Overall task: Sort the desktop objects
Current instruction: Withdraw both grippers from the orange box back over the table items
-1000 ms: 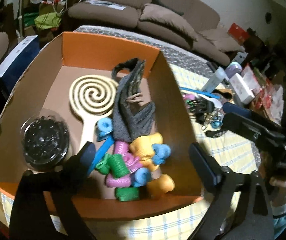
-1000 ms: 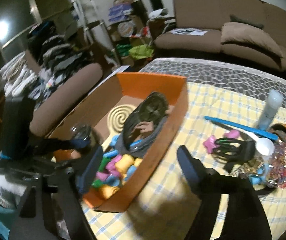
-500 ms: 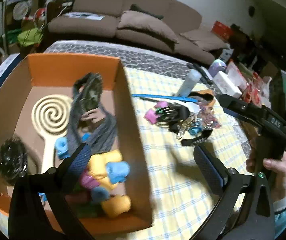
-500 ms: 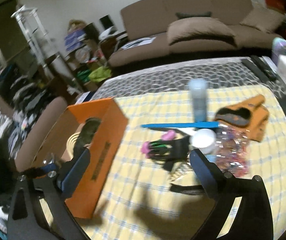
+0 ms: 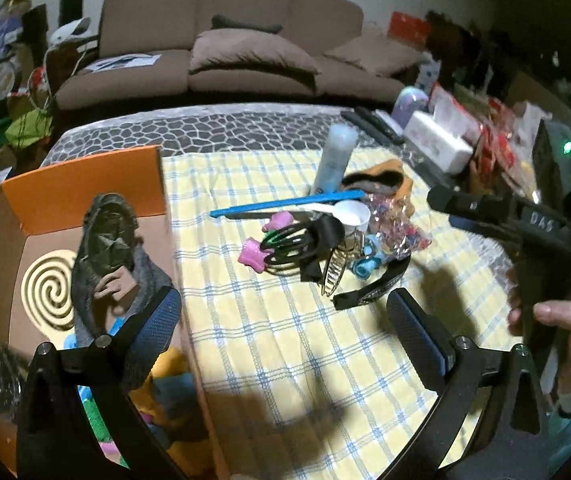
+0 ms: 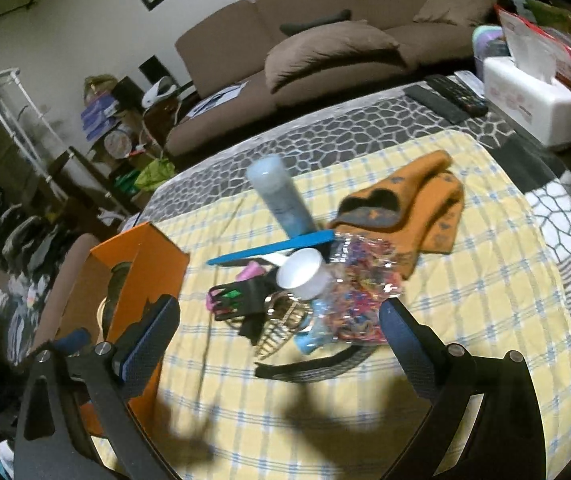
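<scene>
An orange cardboard box (image 5: 85,176) at the left holds a spiral disc (image 5: 45,292), grey cloth (image 5: 109,248) and coloured rollers. A pile lies mid-table: blue stick (image 5: 285,202), white scoop (image 5: 351,212), pink clip (image 5: 251,254), black clips (image 5: 301,240), gold claw clip (image 5: 333,272), black band (image 5: 373,288), glitter bag (image 5: 397,224), blue bottle (image 5: 335,156), orange cloth (image 6: 421,204). My left gripper (image 5: 285,320) is open and empty above the cloth, near the box. My right gripper (image 6: 279,332) is open and empty over the pile; its body shows in the left wrist view (image 5: 525,220).
A yellow checked cloth (image 5: 285,360) covers the table. A tissue box (image 6: 529,100), remotes (image 6: 449,98) and red packets stand at the far right. A brown sofa (image 5: 225,52) sits behind the table.
Both grippers have swung right, away from the box and toward the pile in the middle of the table. Both stay open and empty.
</scene>
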Demonstrator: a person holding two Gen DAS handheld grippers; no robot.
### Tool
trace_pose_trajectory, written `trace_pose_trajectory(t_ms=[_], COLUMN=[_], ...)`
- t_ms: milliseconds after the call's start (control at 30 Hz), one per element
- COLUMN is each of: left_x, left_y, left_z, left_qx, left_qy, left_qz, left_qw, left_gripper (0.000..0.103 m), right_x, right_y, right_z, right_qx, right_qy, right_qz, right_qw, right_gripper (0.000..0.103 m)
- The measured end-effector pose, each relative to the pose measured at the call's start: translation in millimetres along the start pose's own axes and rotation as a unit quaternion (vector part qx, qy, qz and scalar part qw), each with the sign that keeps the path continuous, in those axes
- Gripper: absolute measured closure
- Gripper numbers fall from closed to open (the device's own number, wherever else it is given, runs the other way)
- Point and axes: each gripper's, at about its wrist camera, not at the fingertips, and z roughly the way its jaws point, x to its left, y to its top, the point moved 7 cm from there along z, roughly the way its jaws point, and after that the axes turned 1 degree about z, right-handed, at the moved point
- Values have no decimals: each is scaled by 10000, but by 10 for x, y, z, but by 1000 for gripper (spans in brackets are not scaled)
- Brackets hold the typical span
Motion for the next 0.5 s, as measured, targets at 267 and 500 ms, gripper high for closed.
trace_pose_trajectory(t_ms=[267,500], left_x=[-230,-336], left_y=[9,189], left_z=[344,591], left_qx=[359,659], left_qy=[268,621], left_qz=[592,1181], left_qw=[9972,9889], left_gripper=[0,1], right_x=[-248,-273], right_y=[7,22], right_z=[13,8], right_qx=[36,38], right_qy=[-121,-69], right_qz=[257,204], right_qw=[9996,9998], right_gripper=[2,2])
